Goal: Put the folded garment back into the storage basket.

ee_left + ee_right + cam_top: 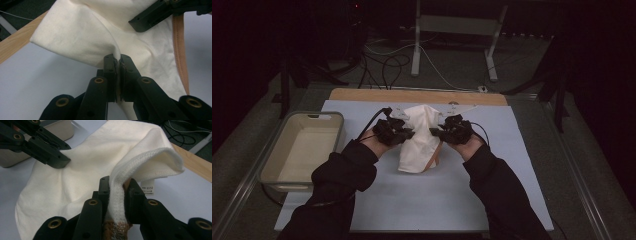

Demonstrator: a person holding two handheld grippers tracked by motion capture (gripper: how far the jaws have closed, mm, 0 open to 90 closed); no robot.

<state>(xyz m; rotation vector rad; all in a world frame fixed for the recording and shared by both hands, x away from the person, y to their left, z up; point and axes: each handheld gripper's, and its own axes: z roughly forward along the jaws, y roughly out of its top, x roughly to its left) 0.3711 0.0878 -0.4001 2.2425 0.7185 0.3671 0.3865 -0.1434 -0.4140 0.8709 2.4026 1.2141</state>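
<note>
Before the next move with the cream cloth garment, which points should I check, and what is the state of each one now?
1. Left claw shut on the cream cloth garment: ok, a fold is pinched between its jaws.
2. Right claw shut on the garment's ribbed hem: ok.
3. Garment lifted off the pale blue table mat: not ok, its lower part lies on the mat.
4. Brown strap free of both claws: cannot tell.
5. Beige plastic bin apart from the garment: ok, it stands at the left.
</note>
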